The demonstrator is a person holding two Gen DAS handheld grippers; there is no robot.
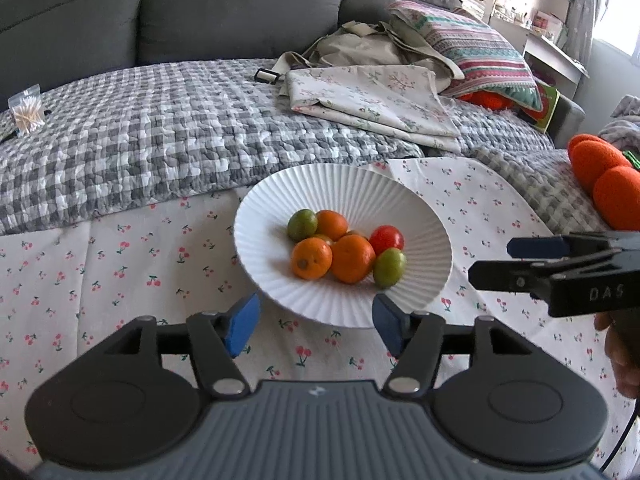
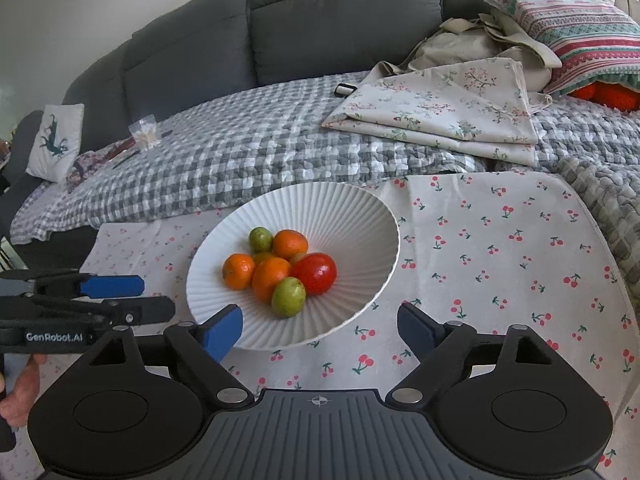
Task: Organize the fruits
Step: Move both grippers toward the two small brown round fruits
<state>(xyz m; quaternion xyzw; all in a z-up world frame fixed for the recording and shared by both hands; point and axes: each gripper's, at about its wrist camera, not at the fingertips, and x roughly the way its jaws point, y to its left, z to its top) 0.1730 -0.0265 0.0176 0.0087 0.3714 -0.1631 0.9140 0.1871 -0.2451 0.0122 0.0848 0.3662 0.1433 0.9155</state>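
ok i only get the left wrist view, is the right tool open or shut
Observer: Open. The right tool has its pads wide apart with nothing between them, just short of the white bowl.
Operator: the red fruit looks half hidden here, is it buried
Observer: No. The red fruit shows nearly whole from the right wrist and looks like the biggest piece in the bowl.
Operator: anything at the sofa's far left end
Observer: A white pillow with a green animal print leans there.

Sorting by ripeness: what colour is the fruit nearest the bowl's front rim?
Green fruit, clearest in right wrist view.
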